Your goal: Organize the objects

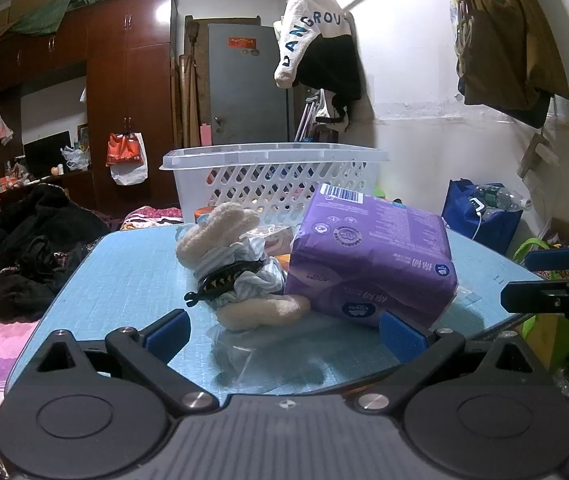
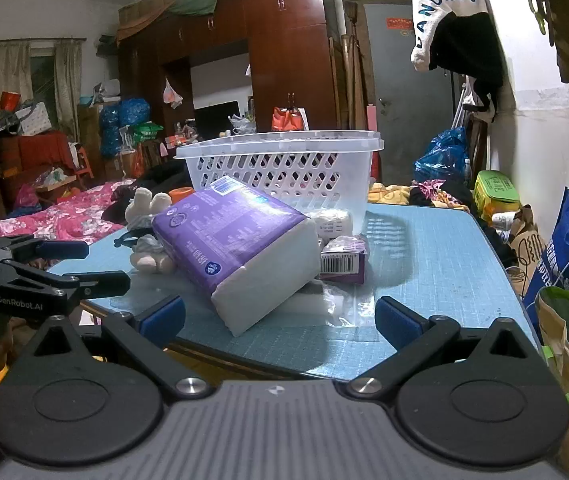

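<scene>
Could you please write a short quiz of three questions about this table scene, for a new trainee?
1. True or false: the white basket stands behind the purple tissue pack on the blue table.
2. Which thing lies on the plush rabbit? A) a black hair claw B) a spoon C) a red cup
3. Fill in: both the left hand-held gripper and the right hand-held gripper are ____ and hold nothing.

Key: 1 true; 2 A, the black hair claw; 3 open.
</scene>
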The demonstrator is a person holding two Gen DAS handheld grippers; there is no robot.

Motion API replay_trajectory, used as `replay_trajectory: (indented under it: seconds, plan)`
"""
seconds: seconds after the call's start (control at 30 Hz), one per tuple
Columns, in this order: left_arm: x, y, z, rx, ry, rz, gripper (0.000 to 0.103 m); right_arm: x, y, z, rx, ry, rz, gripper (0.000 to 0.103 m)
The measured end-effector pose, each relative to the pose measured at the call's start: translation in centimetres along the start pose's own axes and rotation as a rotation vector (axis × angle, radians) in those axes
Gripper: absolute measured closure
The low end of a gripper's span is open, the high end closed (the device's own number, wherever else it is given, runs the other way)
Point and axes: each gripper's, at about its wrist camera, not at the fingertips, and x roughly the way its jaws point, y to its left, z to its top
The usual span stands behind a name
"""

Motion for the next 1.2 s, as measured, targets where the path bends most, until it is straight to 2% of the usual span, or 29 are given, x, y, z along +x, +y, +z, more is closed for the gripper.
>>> replay_trajectory:
  seconds: [1.2]
  plan:
    - [-0.05, 0.09, 0.02, -0.002, 0.002, 0.005, 0.001, 0.15, -0.04, -0.09, -0.003, 0.007, -0.005, 0.0]
